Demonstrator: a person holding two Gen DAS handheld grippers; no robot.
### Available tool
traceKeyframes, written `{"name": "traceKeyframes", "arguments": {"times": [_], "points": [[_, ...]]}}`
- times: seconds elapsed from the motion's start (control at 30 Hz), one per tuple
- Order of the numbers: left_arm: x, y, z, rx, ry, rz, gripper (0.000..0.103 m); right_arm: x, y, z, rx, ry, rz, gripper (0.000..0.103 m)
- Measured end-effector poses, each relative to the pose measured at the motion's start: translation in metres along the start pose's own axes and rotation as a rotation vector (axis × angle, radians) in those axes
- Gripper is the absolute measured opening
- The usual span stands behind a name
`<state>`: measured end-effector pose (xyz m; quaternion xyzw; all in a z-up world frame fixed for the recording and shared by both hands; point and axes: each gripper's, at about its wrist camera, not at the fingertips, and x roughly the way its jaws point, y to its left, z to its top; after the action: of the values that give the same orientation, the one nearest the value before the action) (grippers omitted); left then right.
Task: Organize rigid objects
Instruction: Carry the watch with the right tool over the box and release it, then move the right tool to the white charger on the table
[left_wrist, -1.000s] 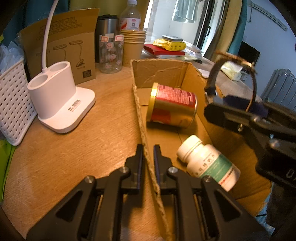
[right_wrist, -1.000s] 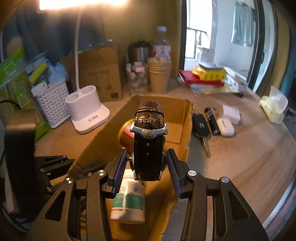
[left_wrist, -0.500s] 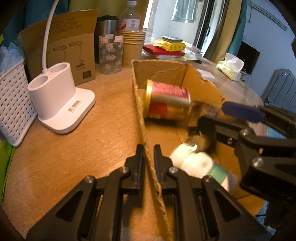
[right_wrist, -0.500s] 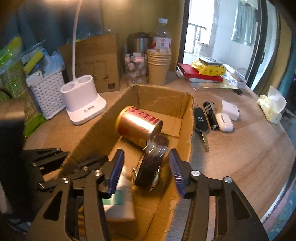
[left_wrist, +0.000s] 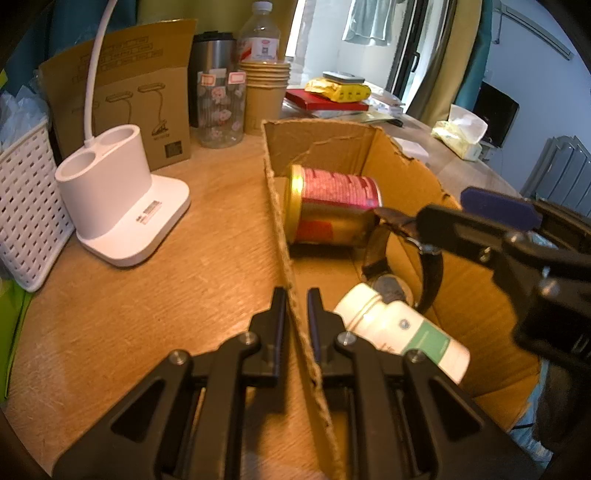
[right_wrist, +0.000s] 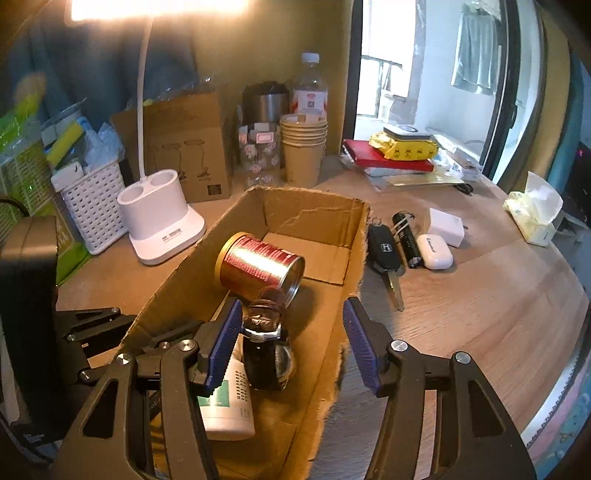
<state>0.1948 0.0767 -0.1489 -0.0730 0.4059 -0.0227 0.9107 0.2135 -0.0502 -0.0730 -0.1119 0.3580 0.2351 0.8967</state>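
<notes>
- My right claw (right_wrist: 291, 343) gapes above the box (right_wrist: 354, 258), watch (right_wrist: 266, 347) dropped inside against the can (right_wrist: 258, 267).
- My left claw (left_wrist: 295, 317) pinches the box wall, steadying it for loading.
- Beside the box: key (right_wrist: 386, 254) waiting.

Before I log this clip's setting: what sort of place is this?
Probably a lived-in home room, at a cluttered wooden table: a desk lamp, stacked paper cups and a car key lie about, and clothes hang outside the window.
</notes>
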Motion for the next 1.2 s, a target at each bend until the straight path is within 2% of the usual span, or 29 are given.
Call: {"name": "traceKeyframes", "arguments": {"times": [0.27, 0.63, 1.2], "points": [[0.0, 0.0, 0.0, 0.0, 0.0, 0.0, 0.013, -0.016, -0.018, 0.003, 0.034, -0.058, -0.02, 0.064], [0.0, 0.001, 0.0, 0.0, 0.0, -0.001, 0.013, -0.035, -0.063, 0.011, 0.115, -0.116, -0.081, 0.065], [0.0, 0.001, 0.0, 0.0, 0.0, -0.001, 0.013, -0.003, -0.122, 0.019, 0.176, -0.108, -0.178, 0.065]]}}
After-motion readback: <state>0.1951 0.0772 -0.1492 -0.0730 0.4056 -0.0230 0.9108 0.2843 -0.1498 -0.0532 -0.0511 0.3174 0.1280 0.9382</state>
